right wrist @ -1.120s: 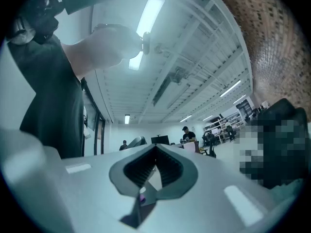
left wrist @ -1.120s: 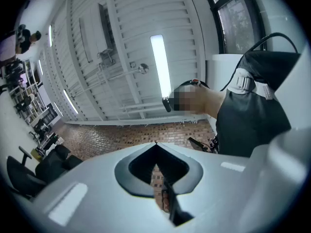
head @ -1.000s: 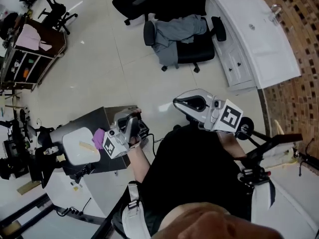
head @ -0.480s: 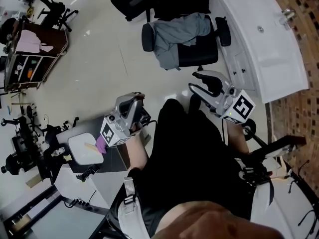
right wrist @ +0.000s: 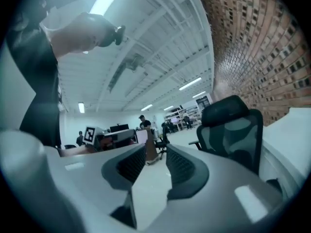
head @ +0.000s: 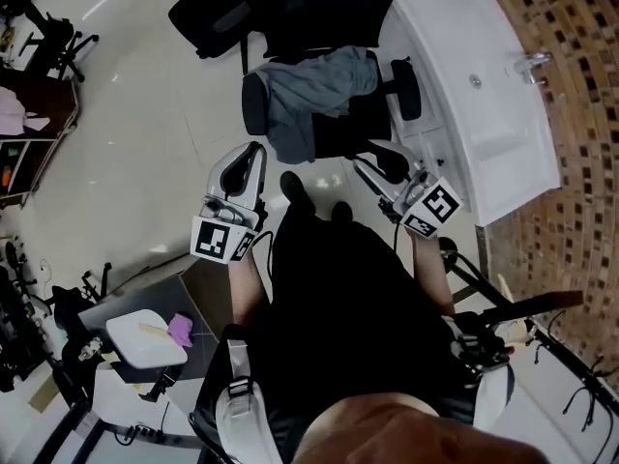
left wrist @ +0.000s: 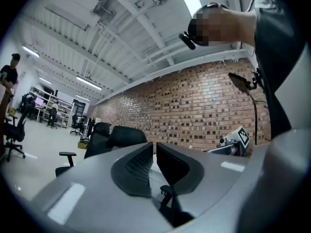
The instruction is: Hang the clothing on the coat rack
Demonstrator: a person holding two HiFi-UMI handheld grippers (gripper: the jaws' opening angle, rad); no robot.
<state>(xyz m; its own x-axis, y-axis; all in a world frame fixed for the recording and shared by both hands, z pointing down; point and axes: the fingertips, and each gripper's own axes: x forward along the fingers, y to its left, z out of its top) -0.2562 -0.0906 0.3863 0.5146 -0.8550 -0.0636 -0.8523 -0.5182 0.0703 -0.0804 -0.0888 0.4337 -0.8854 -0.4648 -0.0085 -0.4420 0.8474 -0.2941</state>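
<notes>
In the head view we see the left gripper point(head: 253, 151) and the right gripper point(head: 362, 166) held side by side, both pointing forward, with the person's black-clad body behind them. In the left gripper view, the left gripper point(left wrist: 154, 147) has its jaws pressed together, leaving only a thin slit, and nothing sits between the pads. In the right gripper view, the right gripper point(right wrist: 156, 152) has its jaws spread and opening. Only pale floor shows through the gap, and no object lies between the pads. The clothing point(head: 314, 93), a grey garment, lies crumpled on the seat of a black office chair point(head: 382, 119). It is ahead of both grippers and roughly between their lines of aim, and neither gripper touches it. The chair's left armrest pad point(head: 253, 104) is just ahead of the left gripper's tips. To the right of the right gripper stands a white counter point(head: 455, 114) with a faucet point(head: 527, 63), and beyond it a brick wall point(head: 571, 162). Behind and to the left of the left gripper a dark table point(head: 198, 298) carries a white tray point(head: 140, 341).
</notes>
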